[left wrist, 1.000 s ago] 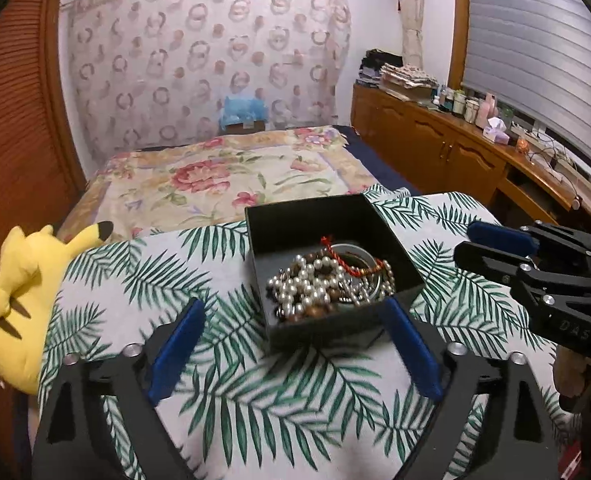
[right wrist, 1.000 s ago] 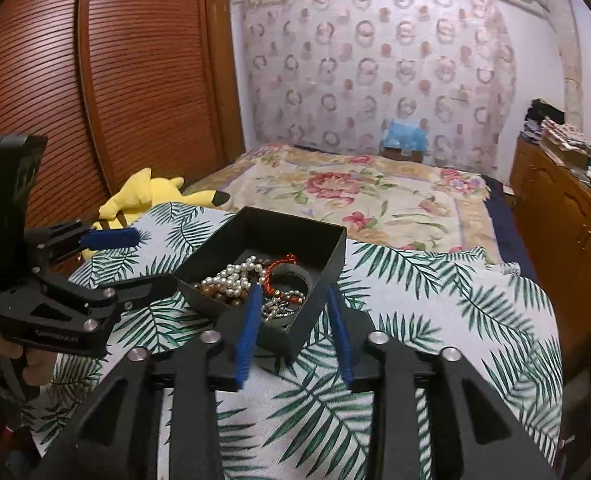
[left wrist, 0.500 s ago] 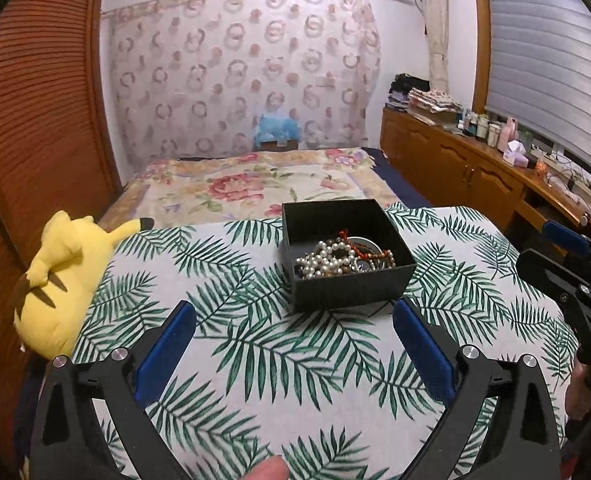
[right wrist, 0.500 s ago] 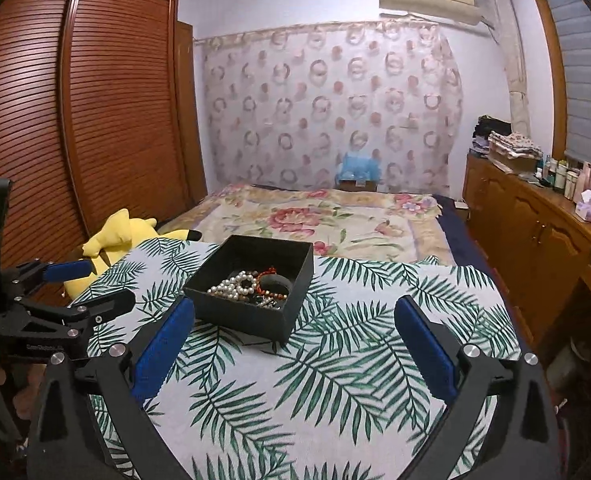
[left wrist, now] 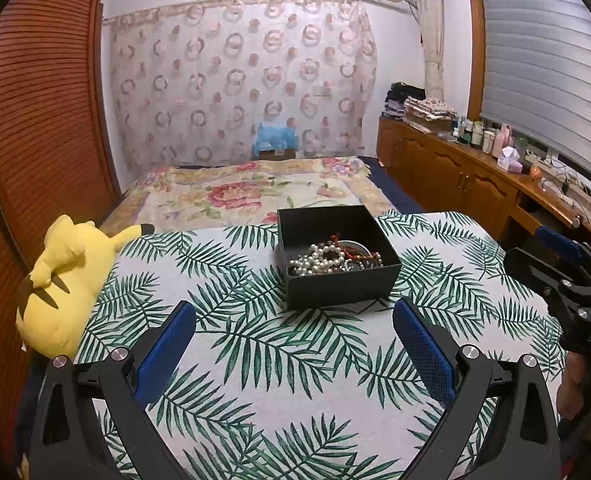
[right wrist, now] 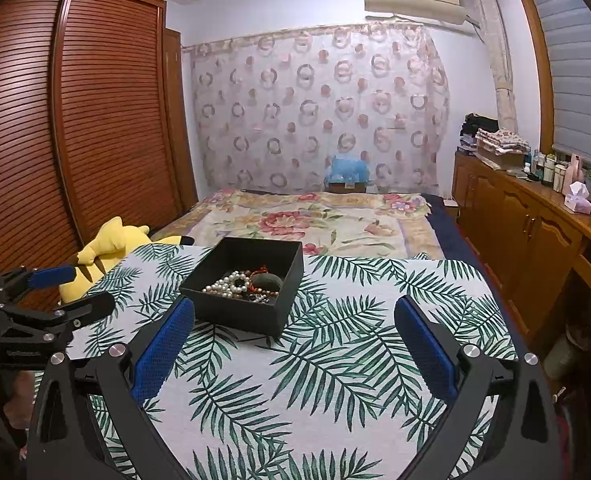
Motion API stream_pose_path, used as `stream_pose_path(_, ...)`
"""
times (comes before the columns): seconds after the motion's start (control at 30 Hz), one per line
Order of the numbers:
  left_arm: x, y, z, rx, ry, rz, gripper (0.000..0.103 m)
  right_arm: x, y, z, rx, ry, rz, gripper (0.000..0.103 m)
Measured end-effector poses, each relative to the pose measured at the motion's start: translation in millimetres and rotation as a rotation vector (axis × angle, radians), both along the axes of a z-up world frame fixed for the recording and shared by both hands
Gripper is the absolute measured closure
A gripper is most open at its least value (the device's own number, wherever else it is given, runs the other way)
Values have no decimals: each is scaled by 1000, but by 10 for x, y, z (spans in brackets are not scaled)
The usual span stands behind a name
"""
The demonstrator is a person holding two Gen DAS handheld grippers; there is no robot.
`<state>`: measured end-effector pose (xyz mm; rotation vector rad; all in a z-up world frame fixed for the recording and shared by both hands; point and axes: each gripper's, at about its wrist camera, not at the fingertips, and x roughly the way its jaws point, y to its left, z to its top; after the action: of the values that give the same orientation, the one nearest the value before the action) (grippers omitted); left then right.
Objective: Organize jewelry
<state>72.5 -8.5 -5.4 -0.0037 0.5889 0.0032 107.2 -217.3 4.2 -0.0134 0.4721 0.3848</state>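
Note:
An open black box (left wrist: 335, 284) stands on the palm-leaf tablecloth (left wrist: 255, 360). It holds a pile of jewelry (left wrist: 331, 258): white pearl beads, brown beads and a red cord. The box also shows in the right wrist view (right wrist: 239, 312), with the jewelry (right wrist: 241, 283) inside. My left gripper (left wrist: 293, 320) is open and empty, well short of the box. My right gripper (right wrist: 293, 318) is open and empty, also short of the box. Each gripper shows at the edge of the other's view, the right one (left wrist: 567, 276) and the left one (right wrist: 47, 292).
A yellow plush toy (left wrist: 61, 280) lies at the table's left edge. A bed with a floral cover (left wrist: 251, 196) lies behind the table. A wooden cabinet (left wrist: 475, 184) with bottles runs along the right wall. A wooden wardrobe (right wrist: 75, 140) stands at left.
Both grippers have pulled back and up from the box. The right gripper's jaws, narrow a second ago, have opened wide. The box and jewelry have not moved.

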Motion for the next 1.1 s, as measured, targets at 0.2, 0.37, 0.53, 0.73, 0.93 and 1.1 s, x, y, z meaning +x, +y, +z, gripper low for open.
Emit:
stream_pose_path(0.2, -27, -12, 4, 0, -16, 14, 8, 8, -19, -37, 7, 12, -9, 2)
stream_pose_path(0.37, -31, -6, 4, 1, -17, 16, 8, 5, -20, -46, 8, 13, -9, 2)
stream_pose_path(0.53, -32, 1, 3, 0, -16, 15, 8, 6, -25, -47, 10, 13, -8, 2)
stream_pose_path(0.73, -31, -6, 5, 0, -17, 14, 8, 5, -26, -44, 8, 12, -8, 2)
stream_pose_path(0.93, -28, -25, 8, 0, -16, 12, 8, -2, -31, -60, 6, 10, -9, 2)
stream_pose_path(1.1, -28, -26, 7, 0, -17, 13, 8, -2, -32, -63, 7, 10, -9, 2)
